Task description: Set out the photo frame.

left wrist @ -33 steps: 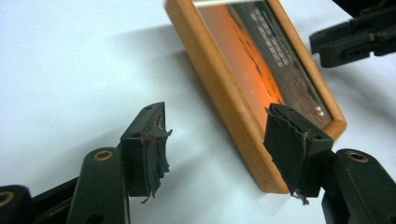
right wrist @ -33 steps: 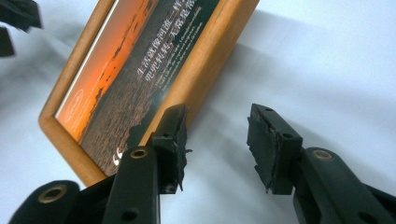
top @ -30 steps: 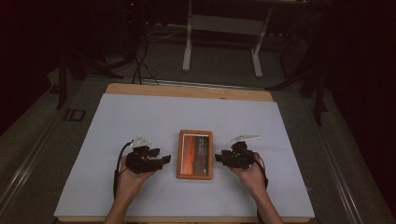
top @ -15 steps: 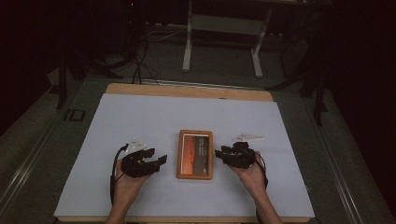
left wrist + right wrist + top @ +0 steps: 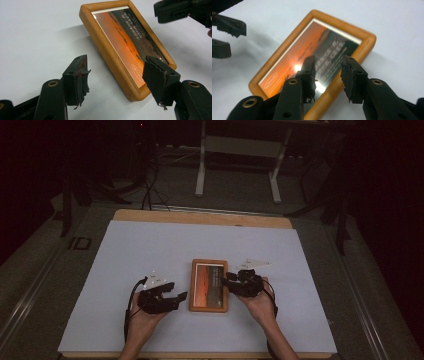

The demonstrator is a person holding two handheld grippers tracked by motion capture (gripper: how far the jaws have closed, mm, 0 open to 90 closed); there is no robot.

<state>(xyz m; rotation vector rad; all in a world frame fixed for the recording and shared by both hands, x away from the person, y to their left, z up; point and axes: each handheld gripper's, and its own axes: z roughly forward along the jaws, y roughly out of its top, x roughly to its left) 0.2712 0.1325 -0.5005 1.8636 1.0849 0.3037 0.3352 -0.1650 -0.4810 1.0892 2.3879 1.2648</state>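
A wooden picture frame [image 5: 209, 285] holding an orange sunset print lies flat on the white table cover. My left gripper [image 5: 179, 297] sits just left of the frame's near corner. In the left gripper view its jaws [image 5: 116, 62] stand open, with the frame [image 5: 107, 47] beyond them and untouched. My right gripper [image 5: 228, 280] reaches over the frame's right edge. In the right gripper view its jaws [image 5: 328, 61] hover above that edge of the frame [image 5: 367, 42]. They have just been closing, and neither pad presses on the wood.
The white cover [image 5: 150, 250] spans a wooden table [image 5: 200, 217] with wide bare room around the frame. Beyond the far edge are a dark floor, white desk legs [image 5: 201, 165] and cables [image 5: 147, 180]. The person's forearms enter from the near edge.
The right gripper has shifted left and a little up, onto the frame's right edge, and its jaws have narrowed. The left gripper has barely moved.
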